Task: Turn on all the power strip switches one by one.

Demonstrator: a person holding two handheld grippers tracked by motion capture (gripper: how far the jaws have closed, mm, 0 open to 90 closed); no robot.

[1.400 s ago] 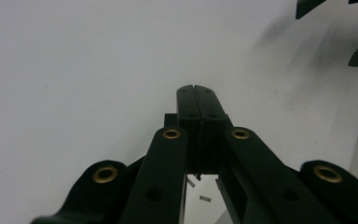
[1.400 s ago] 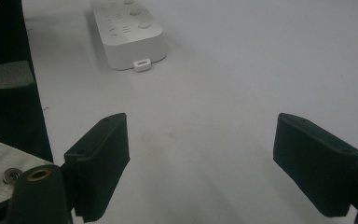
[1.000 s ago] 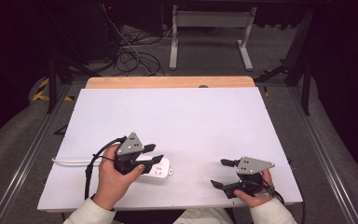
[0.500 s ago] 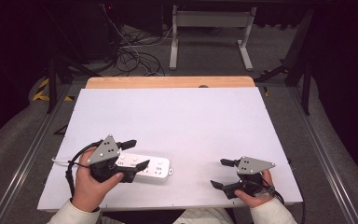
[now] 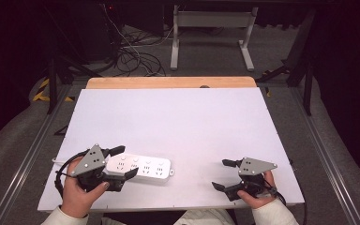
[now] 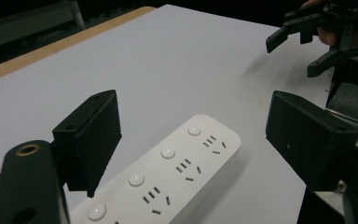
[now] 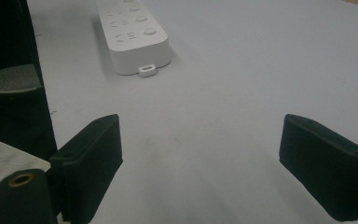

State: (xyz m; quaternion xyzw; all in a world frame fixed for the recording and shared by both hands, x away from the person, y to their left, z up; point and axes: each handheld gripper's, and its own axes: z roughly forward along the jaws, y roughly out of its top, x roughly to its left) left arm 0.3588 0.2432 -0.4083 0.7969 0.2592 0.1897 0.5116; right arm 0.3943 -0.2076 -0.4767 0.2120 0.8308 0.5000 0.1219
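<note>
A white power strip [image 5: 140, 167] lies flat on the white bench [image 5: 178, 126], near its front edge and left of centre, its sockets and round buttons facing up. At the left, a person's hand holds the left tongs [image 5: 124, 161] with the jaws spread wide on either side of the strip's near end, not pressing it; in the left gripper view [image 6: 193, 140] the strip runs up between the two black jaws, clear gaps on both sides. To the right, well apart from the strip, the right tongs [image 5: 225, 175] rest in the other hand by the bench's front right corner, jaws open over bare surface. In the right gripper view, the strip [image 7: 133, 35] lies farther off, beyond the open jaws.
</note>
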